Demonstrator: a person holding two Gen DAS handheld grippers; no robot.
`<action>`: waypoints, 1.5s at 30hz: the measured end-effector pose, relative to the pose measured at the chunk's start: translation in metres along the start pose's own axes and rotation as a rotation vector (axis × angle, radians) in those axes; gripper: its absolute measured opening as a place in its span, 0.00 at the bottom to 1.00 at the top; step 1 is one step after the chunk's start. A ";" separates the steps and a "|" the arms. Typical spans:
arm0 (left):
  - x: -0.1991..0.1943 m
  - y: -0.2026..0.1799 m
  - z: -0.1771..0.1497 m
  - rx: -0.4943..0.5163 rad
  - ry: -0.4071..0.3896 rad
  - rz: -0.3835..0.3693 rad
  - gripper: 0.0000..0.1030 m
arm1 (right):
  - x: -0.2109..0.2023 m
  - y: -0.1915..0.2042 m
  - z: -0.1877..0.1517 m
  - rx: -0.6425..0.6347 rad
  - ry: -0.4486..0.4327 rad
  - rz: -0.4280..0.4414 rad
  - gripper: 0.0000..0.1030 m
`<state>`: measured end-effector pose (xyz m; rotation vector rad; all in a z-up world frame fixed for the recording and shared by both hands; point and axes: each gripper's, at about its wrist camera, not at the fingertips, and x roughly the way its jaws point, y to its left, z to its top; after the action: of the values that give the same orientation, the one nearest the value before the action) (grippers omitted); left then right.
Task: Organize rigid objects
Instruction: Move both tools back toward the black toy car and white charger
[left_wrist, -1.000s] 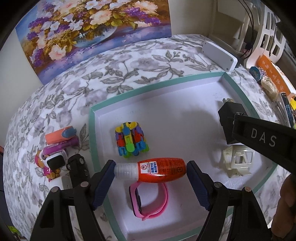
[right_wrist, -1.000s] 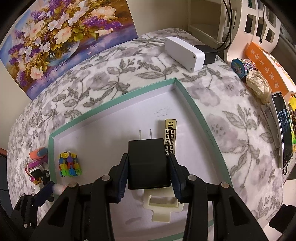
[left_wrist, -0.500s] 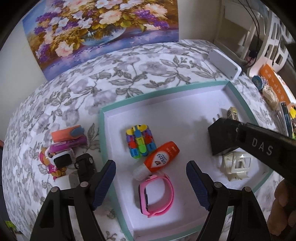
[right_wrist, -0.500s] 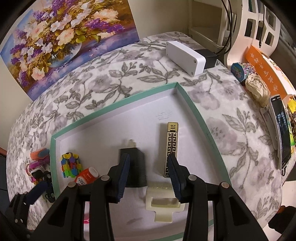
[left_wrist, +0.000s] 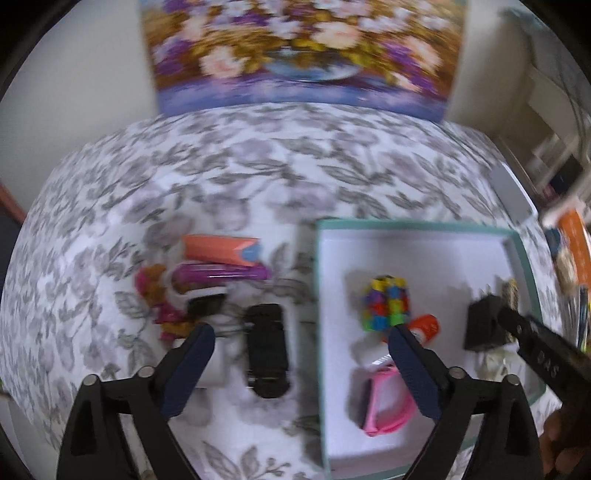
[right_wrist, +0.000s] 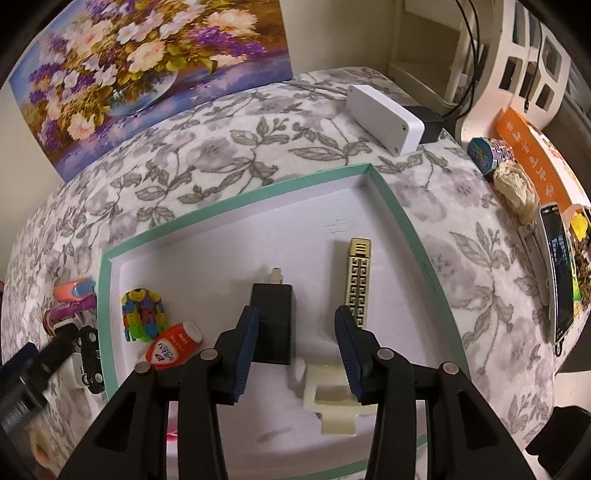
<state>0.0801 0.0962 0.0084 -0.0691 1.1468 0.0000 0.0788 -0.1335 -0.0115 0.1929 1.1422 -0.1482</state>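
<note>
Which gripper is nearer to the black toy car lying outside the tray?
Left. The left gripper hangs open right over the black toy car on the cloth. The right gripper is open over the tray, beside the black charger, well away from the car.

I can pick out only a little print right now. The orange glue bottle (right_wrist: 173, 345), lying just beside the coloured block toy (right_wrist: 142, 314), carries white lettering that looks like "LION", upside down to me. Past that toy, the orange box (right_wrist: 532, 162) shows white characters I can't read.
</note>
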 end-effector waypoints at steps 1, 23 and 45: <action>0.000 0.008 0.001 -0.024 0.002 0.005 0.96 | -0.001 0.002 0.000 -0.005 -0.002 0.000 0.46; -0.004 0.123 0.004 -0.331 0.013 0.069 1.00 | -0.009 0.047 -0.012 -0.112 -0.069 -0.036 0.83; -0.007 0.167 0.003 -0.377 -0.003 0.053 1.00 | -0.033 0.135 -0.025 -0.214 -0.108 0.133 0.83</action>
<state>0.0744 0.2635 0.0068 -0.3725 1.1339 0.2634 0.0719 0.0045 0.0186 0.0699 1.0258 0.0808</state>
